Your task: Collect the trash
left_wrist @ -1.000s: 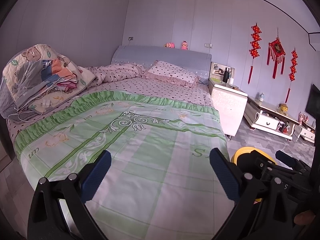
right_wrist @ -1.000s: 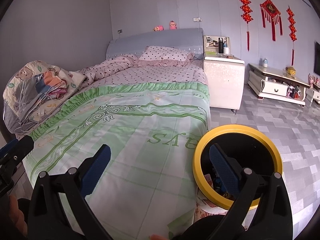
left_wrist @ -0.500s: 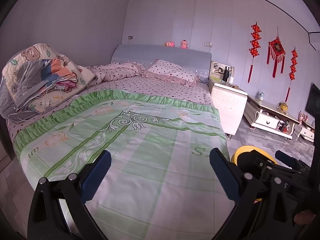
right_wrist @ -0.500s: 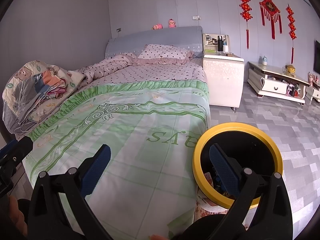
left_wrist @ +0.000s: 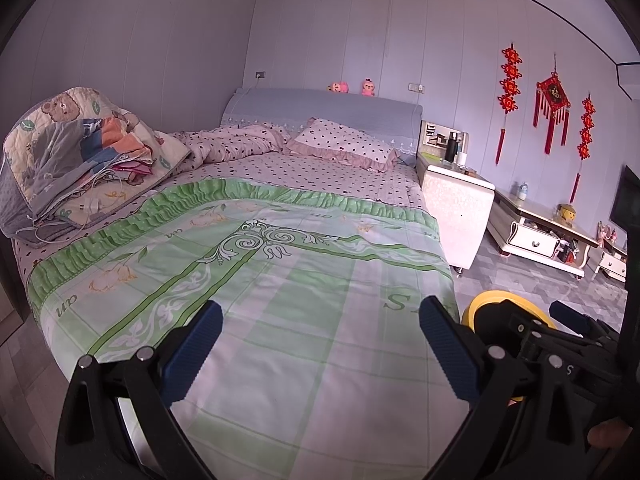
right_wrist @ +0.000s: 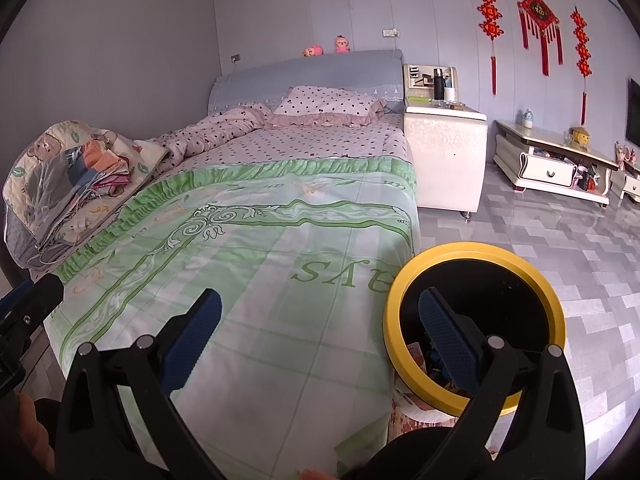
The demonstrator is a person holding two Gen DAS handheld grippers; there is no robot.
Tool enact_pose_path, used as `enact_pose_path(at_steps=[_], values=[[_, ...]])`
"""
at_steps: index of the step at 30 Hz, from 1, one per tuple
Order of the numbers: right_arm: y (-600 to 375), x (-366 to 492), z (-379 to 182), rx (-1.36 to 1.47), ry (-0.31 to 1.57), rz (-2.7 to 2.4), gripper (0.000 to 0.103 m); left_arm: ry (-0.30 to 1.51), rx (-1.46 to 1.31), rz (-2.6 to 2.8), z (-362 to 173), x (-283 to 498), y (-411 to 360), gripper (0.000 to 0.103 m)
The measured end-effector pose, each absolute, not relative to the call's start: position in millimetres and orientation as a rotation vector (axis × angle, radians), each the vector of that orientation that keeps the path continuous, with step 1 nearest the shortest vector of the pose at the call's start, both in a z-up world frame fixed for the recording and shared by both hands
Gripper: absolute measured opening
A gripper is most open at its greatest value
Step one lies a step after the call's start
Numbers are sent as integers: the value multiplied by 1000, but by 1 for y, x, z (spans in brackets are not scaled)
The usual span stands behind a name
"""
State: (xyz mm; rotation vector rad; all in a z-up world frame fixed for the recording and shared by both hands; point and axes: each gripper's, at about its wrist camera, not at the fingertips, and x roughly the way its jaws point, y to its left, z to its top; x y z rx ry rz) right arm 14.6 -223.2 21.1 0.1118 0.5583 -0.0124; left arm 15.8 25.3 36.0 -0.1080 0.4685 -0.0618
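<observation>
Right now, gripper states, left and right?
Left gripper: open, holding nothing.
Right gripper: open, holding nothing.

The right tongs (right_wrist: 320, 330) hide part of the bin's (right_wrist: 476, 250) contents.

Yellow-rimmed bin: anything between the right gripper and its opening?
Nothing visible. The right gripper is open and empty, one finger already over the yellow-rimmed bin mouth beside the bed. Some trash lies inside.
</observation>
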Motion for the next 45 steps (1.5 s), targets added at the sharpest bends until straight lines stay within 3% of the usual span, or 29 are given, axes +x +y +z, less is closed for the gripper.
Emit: enact_pose_path(at_steps=[45], values=[[-226, 18, 14, 123, 585, -23, 95, 480, -107, -69, 31, 18, 25, 95]])
